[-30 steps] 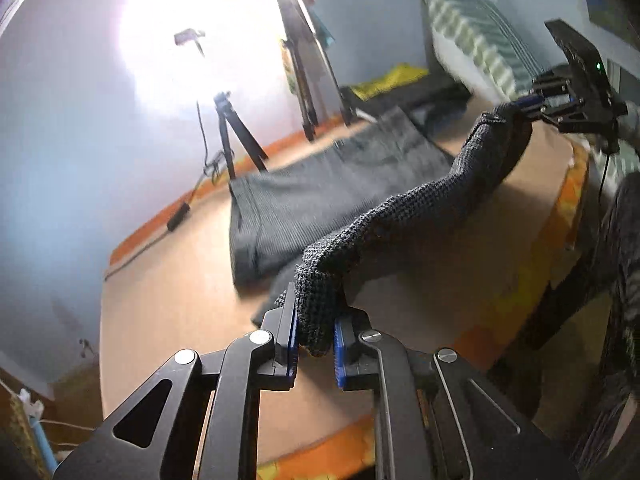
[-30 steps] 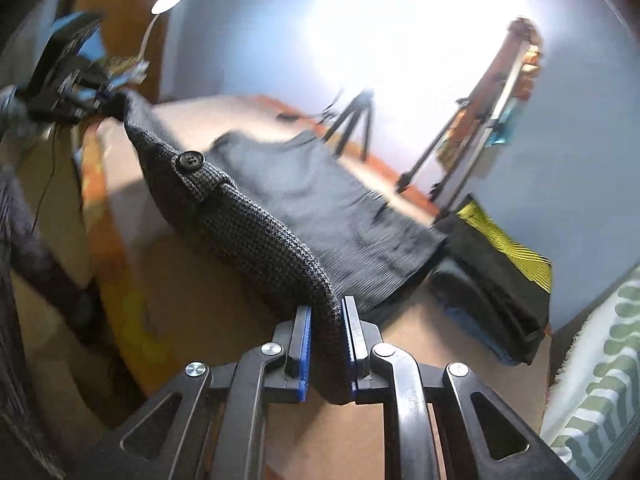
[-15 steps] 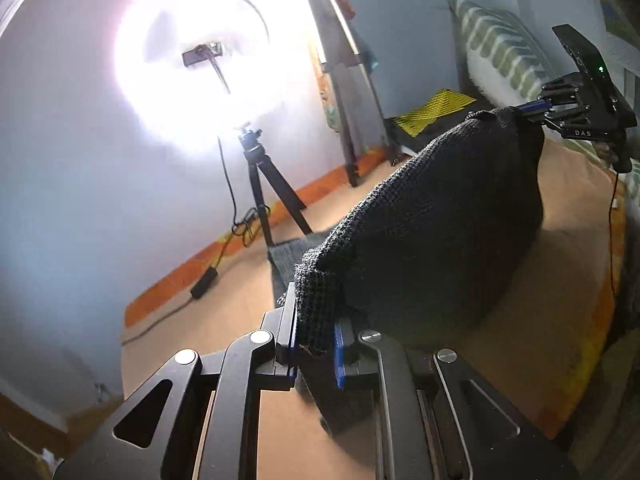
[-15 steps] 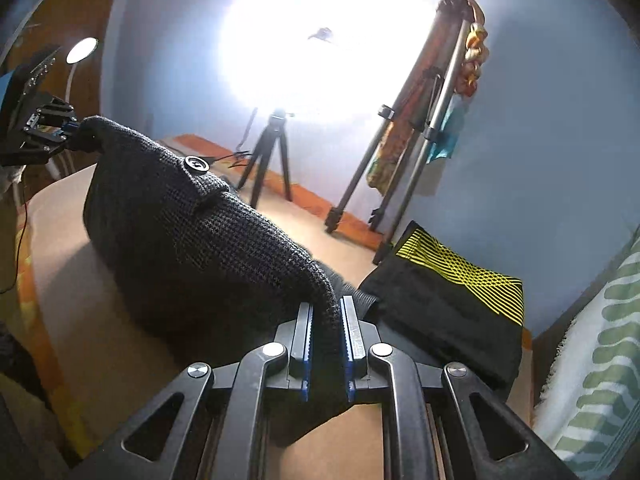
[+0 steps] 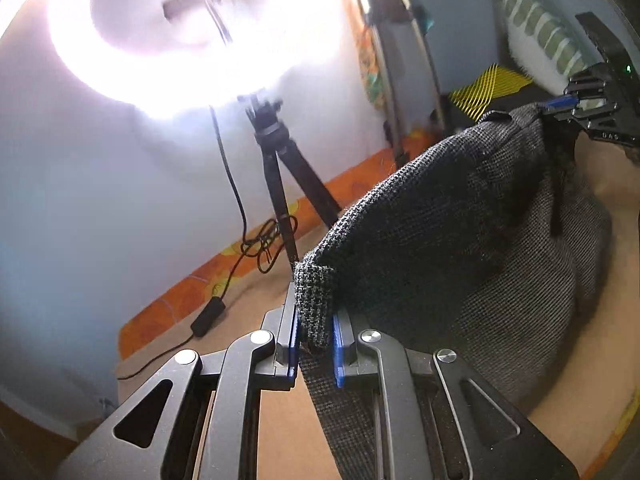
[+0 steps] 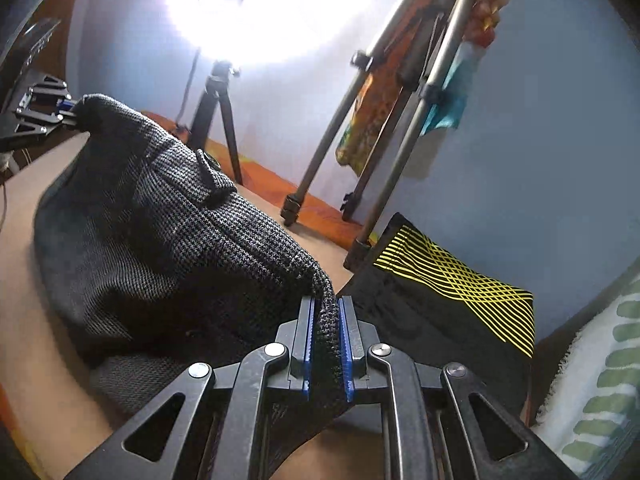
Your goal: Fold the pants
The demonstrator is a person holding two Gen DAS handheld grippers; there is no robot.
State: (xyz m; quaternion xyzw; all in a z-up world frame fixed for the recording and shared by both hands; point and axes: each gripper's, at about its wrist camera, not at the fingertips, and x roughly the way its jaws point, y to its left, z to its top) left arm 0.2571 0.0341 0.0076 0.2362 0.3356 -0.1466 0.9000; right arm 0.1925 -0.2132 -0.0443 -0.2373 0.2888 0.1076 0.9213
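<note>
Two handheld grippers lift a pair of dark grey houndstooth pants (image 5: 460, 240) above a tan table (image 5: 592, 392). In the left wrist view, the left gripper (image 5: 316, 332) sits at 6 o'clock, its blue pads pinching one corner of the waistband. The right gripper (image 5: 560, 104) appears at 2 o'clock, pinching the other corner, so the cloth hangs between them in a sagging arc whose lower part rests on the table.

In the right wrist view, the right gripper (image 6: 326, 344) at 6 o'clock is pressed together on the fabric; a button (image 6: 210, 160) shows at 10 o'clock.

Bare table lies at 4 o'clock in the left view. The table's far edge, trimmed in orange, is crowded by a ring light (image 5: 192, 28), its tripod (image 5: 280, 184) and a trailing cable (image 5: 236, 200). A folded black garment with yellow lines (image 6: 448, 300) lies just beside the pants at 3 o'clock.

Small white lettering on the right gripper's body is too blurred to read.
</note>
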